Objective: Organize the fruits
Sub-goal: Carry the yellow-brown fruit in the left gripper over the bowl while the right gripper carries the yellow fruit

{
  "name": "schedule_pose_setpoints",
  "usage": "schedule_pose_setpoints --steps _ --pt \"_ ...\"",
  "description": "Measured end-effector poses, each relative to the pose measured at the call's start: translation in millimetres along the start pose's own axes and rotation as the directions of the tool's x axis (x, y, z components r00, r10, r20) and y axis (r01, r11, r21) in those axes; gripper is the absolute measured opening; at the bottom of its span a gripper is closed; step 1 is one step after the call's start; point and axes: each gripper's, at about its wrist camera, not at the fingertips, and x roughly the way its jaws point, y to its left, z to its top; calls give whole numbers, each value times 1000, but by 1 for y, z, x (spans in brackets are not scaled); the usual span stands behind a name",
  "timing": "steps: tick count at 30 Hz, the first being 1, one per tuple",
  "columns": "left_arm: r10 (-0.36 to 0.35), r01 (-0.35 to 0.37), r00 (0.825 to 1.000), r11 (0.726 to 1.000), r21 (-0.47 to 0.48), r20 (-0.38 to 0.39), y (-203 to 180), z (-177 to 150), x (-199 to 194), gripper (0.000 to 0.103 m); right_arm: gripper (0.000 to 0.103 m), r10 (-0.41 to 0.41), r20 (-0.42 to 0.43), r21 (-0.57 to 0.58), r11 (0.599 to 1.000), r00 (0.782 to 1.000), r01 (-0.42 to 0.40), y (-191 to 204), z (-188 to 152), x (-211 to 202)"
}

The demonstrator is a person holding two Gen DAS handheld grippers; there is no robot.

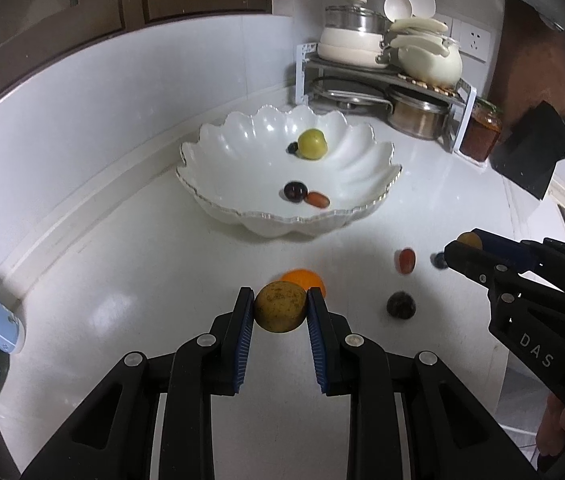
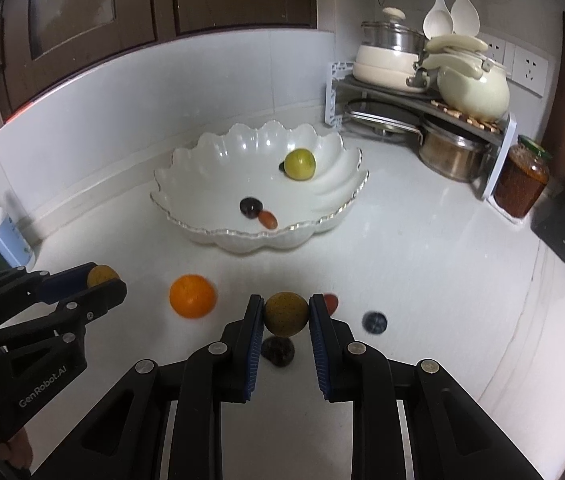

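Both grippers are loaded here! The left gripper [image 1: 280, 306] is clamped on a speckled brown-yellow fruit [image 1: 280, 307], blue pads pressing either side of it, and the right gripper [image 2: 285, 314] is clamped on a matching round fruit [image 2: 285, 314], same dull, freckled skin. Each one sits high between the fingertips, apparently lifted clear of the white surface [image 1: 130, 280].

Now the relation that matters: the scalloped white bowl [image 1: 210, 184] lies straight ahead of both grippers, farther back on the surface, its open mouth facing up. From the left wrist view the bowl is dead ahead and slightly above the held fruit; from the right wrist view it sits ahead and a touch to the left. Neither arm looks clearly nearer, so either could go first, I'd say. The held fruits are round, so there's no long axis to worry about.

Already in the bowl: a yellow-green fruit [image 1: 312, 143] with a small dark berry [image 1: 292, 147] touching it at the back, and a dark plum [image 1: 295, 191] beside an oval red fruit [image 1: 317, 199] near the front rim.

Still loose on the surface: an orange [image 2: 193, 295], a dark wrinkled fruit [image 2: 278, 352], a blueberry [image 2: 374, 322] and a reddish fruit [image 1: 406, 261]. Plenty left, by my reckoning!
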Motion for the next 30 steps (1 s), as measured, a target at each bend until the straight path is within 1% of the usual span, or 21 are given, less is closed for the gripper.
schedule_pose_setpoints --steps 11,21,26,30 --pt "19 -19 999 1000 -16 38 -2 35 -5 27 24 -5 52 -18 1000 999 6 -10 32 -8" --pt "36 -34 997 999 -33 65 0 63 -2 27 24 -9 98 -24 1000 995 11 -21 65 -6" --pt "47 -44 996 998 -40 78 1 76 4 27 24 -6 101 -26 1000 995 8 -26 78 2" --pt "51 -48 996 998 -49 73 2 83 12 27 24 -1 94 -31 999 996 4 -28 86 10"
